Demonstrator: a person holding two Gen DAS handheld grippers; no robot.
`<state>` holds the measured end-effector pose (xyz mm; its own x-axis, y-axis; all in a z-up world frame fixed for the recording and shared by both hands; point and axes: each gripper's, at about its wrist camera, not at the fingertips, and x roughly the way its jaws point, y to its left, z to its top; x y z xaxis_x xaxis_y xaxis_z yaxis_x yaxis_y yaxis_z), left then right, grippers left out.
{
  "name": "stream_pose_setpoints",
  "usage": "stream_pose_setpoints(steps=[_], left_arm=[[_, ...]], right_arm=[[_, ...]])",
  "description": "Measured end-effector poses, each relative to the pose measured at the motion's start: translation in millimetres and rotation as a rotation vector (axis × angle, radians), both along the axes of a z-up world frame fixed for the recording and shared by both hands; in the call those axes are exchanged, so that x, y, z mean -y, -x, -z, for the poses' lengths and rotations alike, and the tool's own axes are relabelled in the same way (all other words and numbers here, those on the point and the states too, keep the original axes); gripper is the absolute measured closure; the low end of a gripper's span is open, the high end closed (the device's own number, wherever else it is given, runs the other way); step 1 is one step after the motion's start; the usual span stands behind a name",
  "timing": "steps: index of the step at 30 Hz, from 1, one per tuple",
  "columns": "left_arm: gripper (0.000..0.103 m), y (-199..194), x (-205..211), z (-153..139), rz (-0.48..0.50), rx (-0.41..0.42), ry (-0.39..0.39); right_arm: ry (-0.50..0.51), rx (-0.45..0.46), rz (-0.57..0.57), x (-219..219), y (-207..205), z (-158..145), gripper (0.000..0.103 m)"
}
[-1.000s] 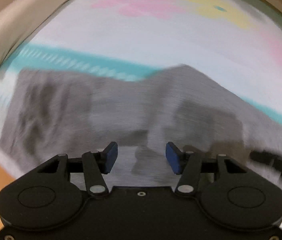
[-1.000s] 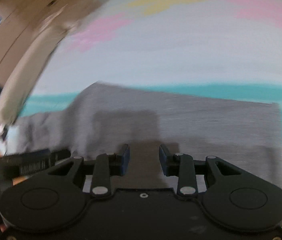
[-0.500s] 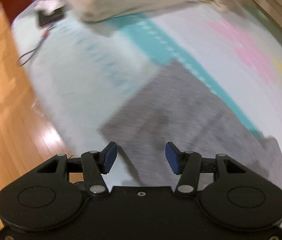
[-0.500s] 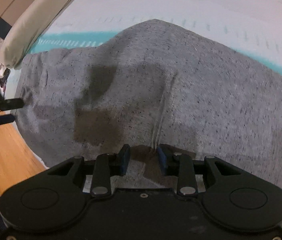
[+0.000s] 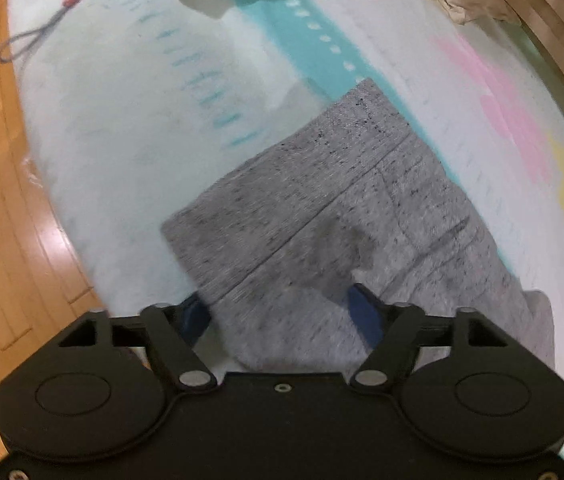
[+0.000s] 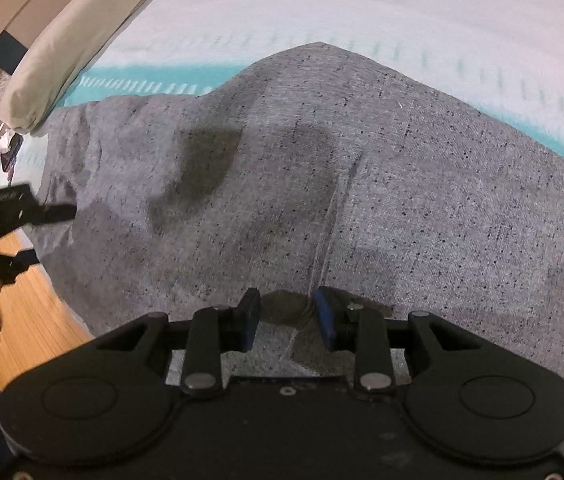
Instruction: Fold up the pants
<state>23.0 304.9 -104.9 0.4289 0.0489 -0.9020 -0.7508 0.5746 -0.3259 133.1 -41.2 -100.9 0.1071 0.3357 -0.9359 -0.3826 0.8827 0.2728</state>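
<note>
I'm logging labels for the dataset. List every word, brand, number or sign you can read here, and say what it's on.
No text can be read.
Left tongs, seen from the right wrist view: a pale line of print on the black body, too small and blurred to read.
Sheet: teal dashes and dots, pink and yellow shapes; pattern only, no letters.
Pants: speckled grey, no label showing.

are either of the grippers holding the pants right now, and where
Neither has closed yet. The left gripper straddles the near edge of the grey pants, jaws open; the right gripper straddles a seam ridge.
</note>
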Motion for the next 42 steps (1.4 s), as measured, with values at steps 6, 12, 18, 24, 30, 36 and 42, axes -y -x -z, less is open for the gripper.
stream_pose_setpoints(steps=[6,12,18,24,30,36,42], left_arm=[[0.015,-7.6,0.6,3.5,0.004,0.024,-0.004],[0.069,6.7,17.1,-36.3,0.055,0.147,-0.075],[0.071,11.6,66.1,-95.4,0.212,0.289,-0.223],[0.072,5.1,154.6,-142.6,0.470,0.449,-0.336],[0.073,-8.8,267.3,-141.5,0.793,0.507,-0.377],[0.075,-23.6,367.2,-94.3,1.029,0.437,-0.407],[0.066,-27.6,413.0,-56.6,1.177,0.300,-0.473]], right_arm=[[-0.010,-0.007,0.001,-1.7,-0.5,0.5,0.071],[-0.034,0.021,0.002,7.6,2.8,-13.9,0.071],[-0.018,0.068,0.012,24.5,7.6,-19.5,0.069],[-0.037,0.019,0.029,50.8,3.6,-21.7,0.072],[-0.051,0.137,0.174,121.7,-14.3,-57.4,0.068],[-0.023,0.103,0.309,190.9,-18.9,-47.5,0.070],[0.095,0.079,0.382,240.9,-9.2,-28.7,0.070]])
